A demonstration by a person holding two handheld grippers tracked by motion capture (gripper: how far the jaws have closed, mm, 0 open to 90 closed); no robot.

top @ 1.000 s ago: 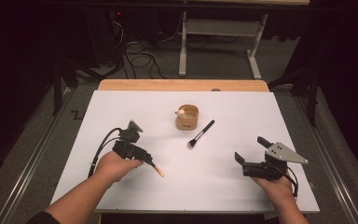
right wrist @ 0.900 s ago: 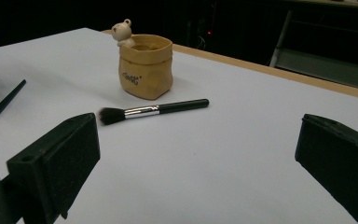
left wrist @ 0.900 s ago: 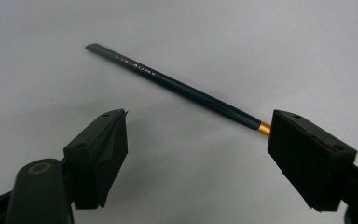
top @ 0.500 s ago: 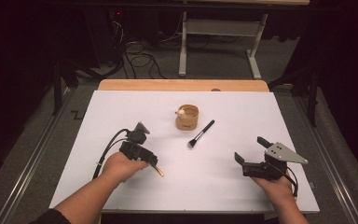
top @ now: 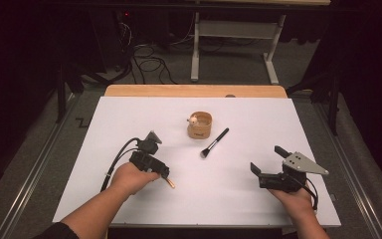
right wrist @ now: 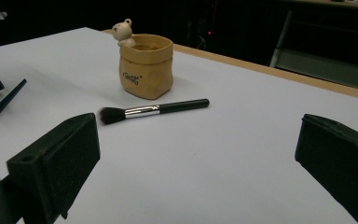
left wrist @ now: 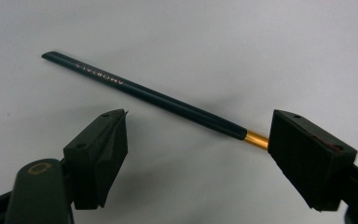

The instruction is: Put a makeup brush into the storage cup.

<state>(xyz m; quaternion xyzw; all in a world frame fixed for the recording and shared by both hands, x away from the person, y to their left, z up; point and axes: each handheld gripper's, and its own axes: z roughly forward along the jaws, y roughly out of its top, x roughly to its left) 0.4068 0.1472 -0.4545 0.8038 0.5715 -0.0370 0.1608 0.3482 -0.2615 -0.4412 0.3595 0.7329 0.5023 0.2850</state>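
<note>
White paper covers the surface [top: 129, 114]. A dark pencil [left wrist: 140, 91] lies flat on it, bracketed but untouched by the open jaws of the left gripper [left wrist: 196, 154]. Well apart, the right gripper [top: 268, 172] is held with jaws wide apart, facing a brush [right wrist: 151, 109] just beside a tan cup [right wrist: 146, 65].

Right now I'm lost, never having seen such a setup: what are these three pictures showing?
A person at a white table holds a hand-held claw in each hand. One picture looks down from above; the other two come from cameras riding on the claws. The left claw is open over a thin dark brush lying on the table, not gripping it. The right claw is open and holds nothing. Farther off stand a tan cup with a small bear and a black makeup brush beside it.
</note>
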